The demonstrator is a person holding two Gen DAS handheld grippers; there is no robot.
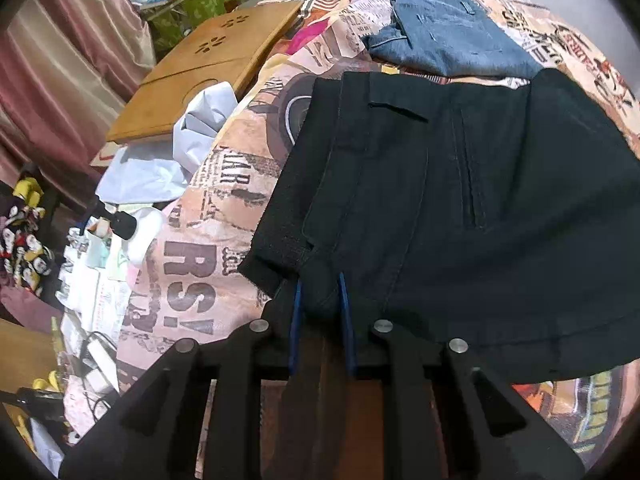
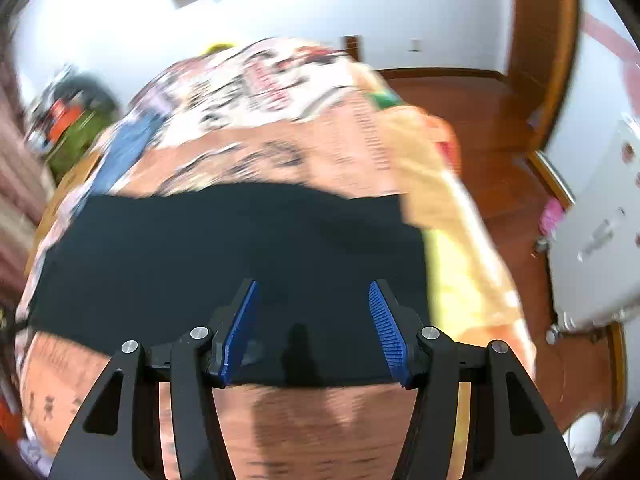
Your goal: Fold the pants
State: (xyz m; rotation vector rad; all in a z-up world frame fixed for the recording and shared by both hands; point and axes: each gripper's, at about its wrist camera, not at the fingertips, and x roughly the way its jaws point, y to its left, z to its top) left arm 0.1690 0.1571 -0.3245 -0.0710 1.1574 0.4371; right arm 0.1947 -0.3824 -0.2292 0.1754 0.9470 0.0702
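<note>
Below, we show two wrist views of one moment above a bed. From the left wrist, we see the black pants [image 1: 460,208] lying folded on the printed bedspread [image 1: 208,248], waistband toward the left of the picture and a back pocket slit facing up. Our left gripper [image 1: 320,284] points steeply down at the near corner of the waistband; its blue pads [image 1: 298,300] stand close together with a fold of the dark cloth pinched between them, so we read it as clenched on the pants. Beyond the pants lies a folded pair of blue jeans [image 1: 452,36], just apart from the black cloth. To the left, at the bed's edge, we note a wooden lap tray [image 1: 208,76] and crumpled white paper [image 1: 188,140] just beside it.

From the right wrist, the picture is smeared by motion. Our right gripper [image 2: 314,292] hangs over the near edge of the pants [image 2: 208,256], its blue pads [image 2: 386,328] spread well apart with nothing between them. A wooden floor [image 2: 492,128] and a white cabinet [image 2: 600,232] lie to the right.
</note>
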